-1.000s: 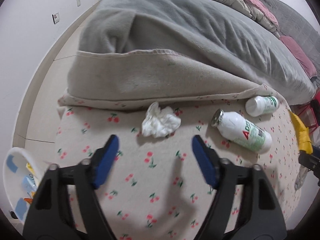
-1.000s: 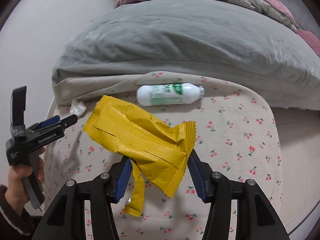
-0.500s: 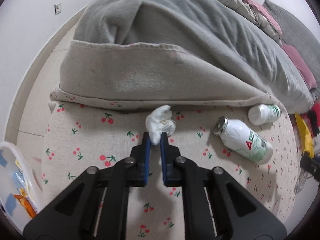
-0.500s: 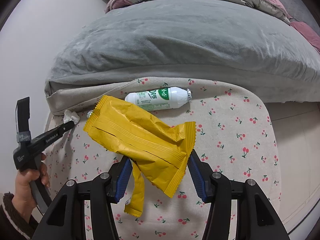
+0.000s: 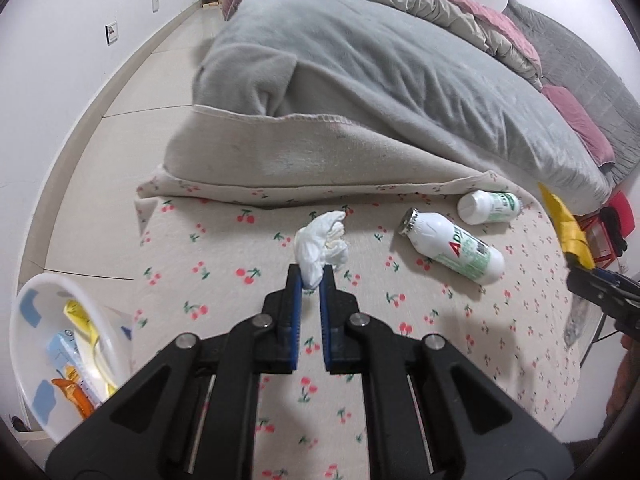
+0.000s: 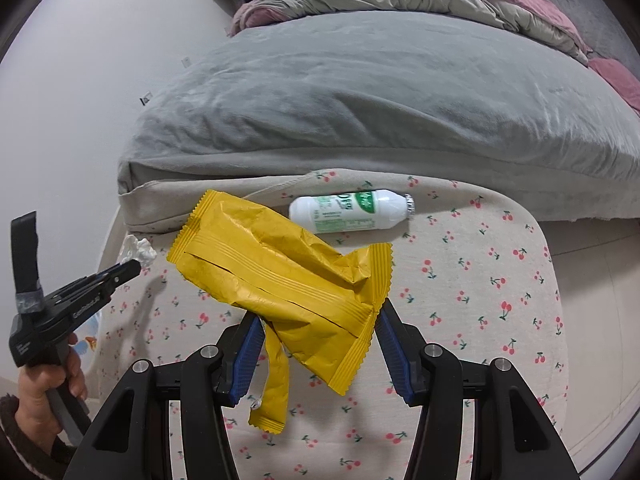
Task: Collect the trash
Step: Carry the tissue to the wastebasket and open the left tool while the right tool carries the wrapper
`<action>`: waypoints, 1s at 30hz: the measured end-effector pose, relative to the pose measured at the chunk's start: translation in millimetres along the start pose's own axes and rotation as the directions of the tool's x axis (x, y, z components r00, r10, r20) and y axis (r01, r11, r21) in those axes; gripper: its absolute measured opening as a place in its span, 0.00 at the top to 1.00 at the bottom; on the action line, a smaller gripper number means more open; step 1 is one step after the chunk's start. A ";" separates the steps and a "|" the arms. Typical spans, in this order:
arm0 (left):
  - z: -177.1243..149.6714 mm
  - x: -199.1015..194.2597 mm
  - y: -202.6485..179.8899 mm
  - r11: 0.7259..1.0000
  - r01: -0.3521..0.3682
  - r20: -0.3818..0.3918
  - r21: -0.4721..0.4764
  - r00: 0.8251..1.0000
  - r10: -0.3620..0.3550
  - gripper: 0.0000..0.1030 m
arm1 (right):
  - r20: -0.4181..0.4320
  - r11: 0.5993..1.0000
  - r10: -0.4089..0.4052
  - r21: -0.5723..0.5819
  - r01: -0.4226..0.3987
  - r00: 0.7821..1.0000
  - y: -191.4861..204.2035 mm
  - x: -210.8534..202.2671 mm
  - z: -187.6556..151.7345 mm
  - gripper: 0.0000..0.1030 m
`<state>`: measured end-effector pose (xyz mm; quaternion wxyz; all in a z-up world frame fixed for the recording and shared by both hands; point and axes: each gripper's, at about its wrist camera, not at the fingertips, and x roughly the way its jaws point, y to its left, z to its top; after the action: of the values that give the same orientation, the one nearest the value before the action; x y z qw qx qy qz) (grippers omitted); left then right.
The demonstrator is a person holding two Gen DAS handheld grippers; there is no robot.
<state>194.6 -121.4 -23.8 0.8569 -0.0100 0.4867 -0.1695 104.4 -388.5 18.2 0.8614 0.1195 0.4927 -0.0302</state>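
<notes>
Bedding: under both my grippers lies a cherry-print sheet point(image 5: 224, 264), the landmark for everything below.
Change, left side: a second ago my left gripper point(image 5: 310, 280) stood wide over the sheet with the crumpled tissue point(image 5: 320, 240) lying loose ahead of it; now its blue pads are clamped on the tissue's near end, and the wad hangs up off the sheet.
Change, right side: my right gripper point(image 6: 318, 332) has not altered; the yellow wrapper point(image 6: 280, 284) still sits pinched between its pads at about half spread, above the sheet, with a torn strip dangling below.
Bin: a white tub point(image 5: 24, 376) with wrappers inside sits off the sheet's near-left edge, on the floor.
Bottles: two white bottles with green labels lie on their sides at the sheet's far-right part; the larger bottle point(image 5: 456, 248) is nearer me, the smaller bottle point(image 5: 488, 208) just beyond it by the blanket edge.
Blanket: a grey blanket point(image 5: 380, 80) with a beige underside is folded back along the sheet's far edge.
Quilt: a pink and beige quilt point(image 5: 440, 4) is heaped beyond the blanket.
Room: pale floor tiles point(image 5: 132, 92) run past the sheet's left side to a white wall point(image 5: 48, 60) with sockets.
</notes>
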 end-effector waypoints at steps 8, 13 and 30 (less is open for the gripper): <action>-13.0 -19.6 13.5 1.000 0.008 0.020 -0.005 1.000 -0.008 0.91 | 0.015 0.999 0.023 -0.041 -0.023 1.000 29.1 -4.5 -4.7 0.46; -24.9 -34.6 31.6 0.999 0.014 0.031 -0.030 0.999 -0.013 0.91 | 0.018 0.997 0.048 -0.063 -0.046 0.999 47.2 -4.3 -6.5 0.46; -67.1 -72.6 124.6 0.988 -0.066 0.041 -0.140 0.997 0.072 0.91 | -0.016 0.973 0.109 -0.202 -0.110 0.994 136.1 9.9 -18.2 0.45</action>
<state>139.4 27.7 -21.5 0.8705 -0.0567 0.4774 -0.1053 117.3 -251.6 24.9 0.8683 0.0585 0.4879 0.0680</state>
